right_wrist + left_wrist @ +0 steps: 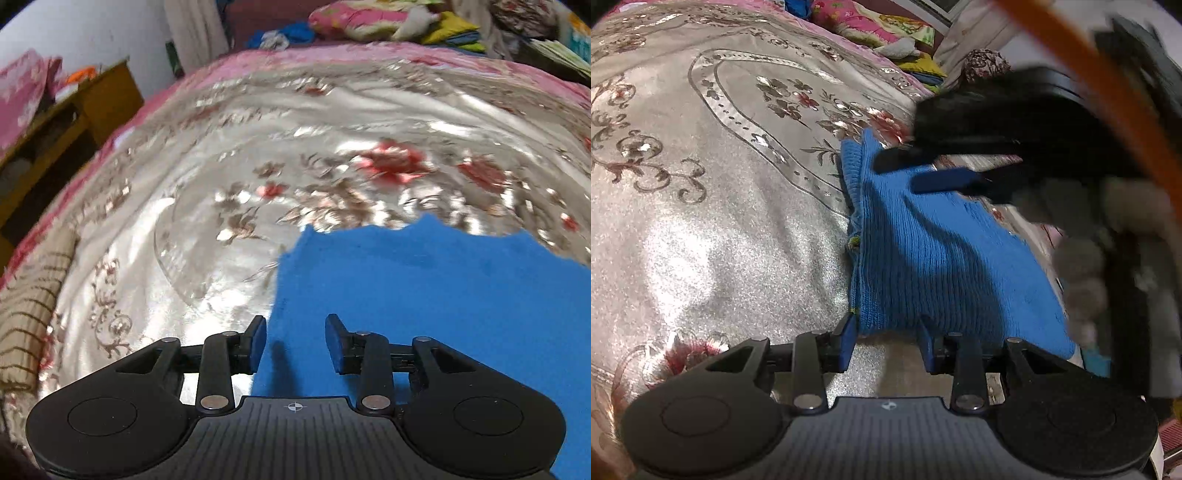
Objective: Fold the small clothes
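Note:
A blue knit garment (942, 258) lies flat on a silver floral bedspread (701, 206). In the left wrist view my left gripper (887, 341) holds its near edge, the cloth filling the gap between the two blue pads. My right gripper (916, 170), blurred, hovers over the garment's far end with its fingers apart and bedspread showing between them. In the right wrist view the right gripper (295, 339) stands open just above the garment (443, 302), at its left edge, with nothing pinched. A blurred hand (1082, 280) holds that tool.
Colourful clothes are piled at the bed's far side (879, 29) (388, 18). A beige striped cloth (26, 306) lies at the bed's left edge, and wooden furniture (74, 107) stands beyond it. An orange strap (1089, 55) crosses the left wrist view's upper right.

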Available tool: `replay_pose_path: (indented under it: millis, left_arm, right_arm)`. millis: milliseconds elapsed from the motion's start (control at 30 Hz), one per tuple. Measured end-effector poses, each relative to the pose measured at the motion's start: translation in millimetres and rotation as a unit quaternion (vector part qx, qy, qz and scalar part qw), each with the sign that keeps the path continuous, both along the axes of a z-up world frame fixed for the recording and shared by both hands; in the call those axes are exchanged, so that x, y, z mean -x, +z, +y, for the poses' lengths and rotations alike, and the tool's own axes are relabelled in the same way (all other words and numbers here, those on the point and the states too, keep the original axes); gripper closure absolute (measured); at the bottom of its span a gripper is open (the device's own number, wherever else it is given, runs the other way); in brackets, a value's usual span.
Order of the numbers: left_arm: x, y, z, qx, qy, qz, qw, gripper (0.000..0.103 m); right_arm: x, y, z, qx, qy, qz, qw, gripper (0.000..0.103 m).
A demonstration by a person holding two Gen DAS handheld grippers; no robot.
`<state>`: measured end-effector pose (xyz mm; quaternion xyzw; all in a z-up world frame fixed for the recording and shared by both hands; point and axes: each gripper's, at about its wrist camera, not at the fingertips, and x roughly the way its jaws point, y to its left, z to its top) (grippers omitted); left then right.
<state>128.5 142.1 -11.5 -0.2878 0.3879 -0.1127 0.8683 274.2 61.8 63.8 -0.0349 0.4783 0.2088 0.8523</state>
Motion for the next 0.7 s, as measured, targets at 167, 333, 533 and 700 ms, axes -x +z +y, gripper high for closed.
replay_pose_path:
  millis: [167,333,533,700]
  left_arm:
    - [1,-2,3,0.011,-0.002,0.001,0.9999,0.063]
    - [4,-3,6,0.019,-0.002,-0.001,0.9998,0.063]
    - [10,-1,8,0.019,0.006,-0.01,0.9997,0.056]
    - [21,5,2,-0.001,0.016,-0.036,0.9992,0.045]
  right_arm:
    - [-11,-19,32,0.049,0.012,0.001,0.999,0.06]
    - [-18,-34,52,0.118,0.026,-0.015,0.993,0.059]
    - [-23,-40,47,0.152,0.032,-0.028,0.988,0.072]
    - [-26,-28,29,0.119,0.027,-0.02,0.992,0.089]
